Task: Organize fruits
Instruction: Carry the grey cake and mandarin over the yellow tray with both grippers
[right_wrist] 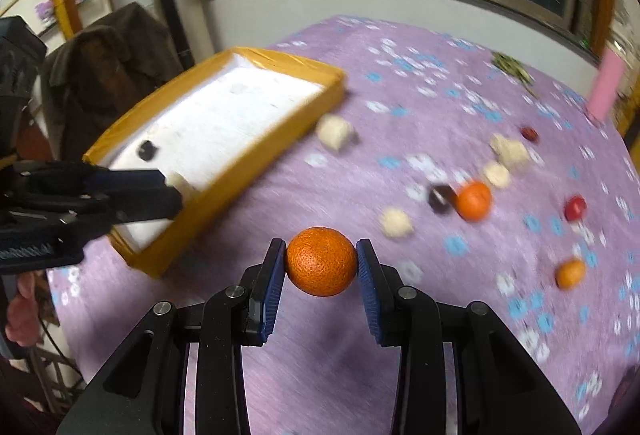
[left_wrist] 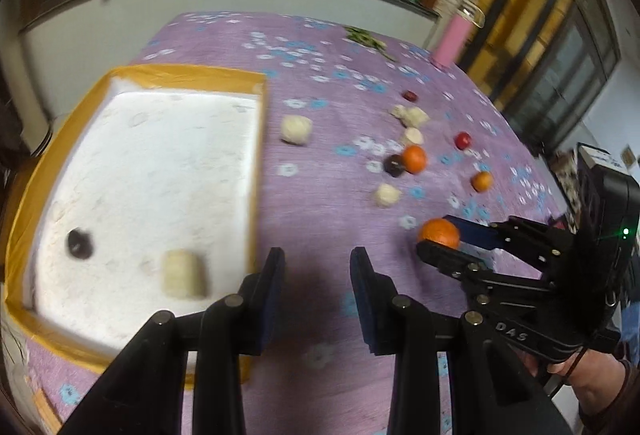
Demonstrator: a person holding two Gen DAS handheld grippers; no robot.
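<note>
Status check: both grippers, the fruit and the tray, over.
Right gripper shut on round orange tangerine, above the purple floral cloth. Left gripper empty, fingers apart. White yellow-rimmed tray holds two pieces. Path to tray looks clear.

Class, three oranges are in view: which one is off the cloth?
The orange clamped between the right claw's pads; the other two lie loose on the purple cloth.

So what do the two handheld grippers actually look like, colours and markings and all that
Both grippers, left and right, are black linkage frames with silver pivot pins and ribbed dark-blue pads. The right one's side reads "DAS", with a green light glowing on its body.
</note>
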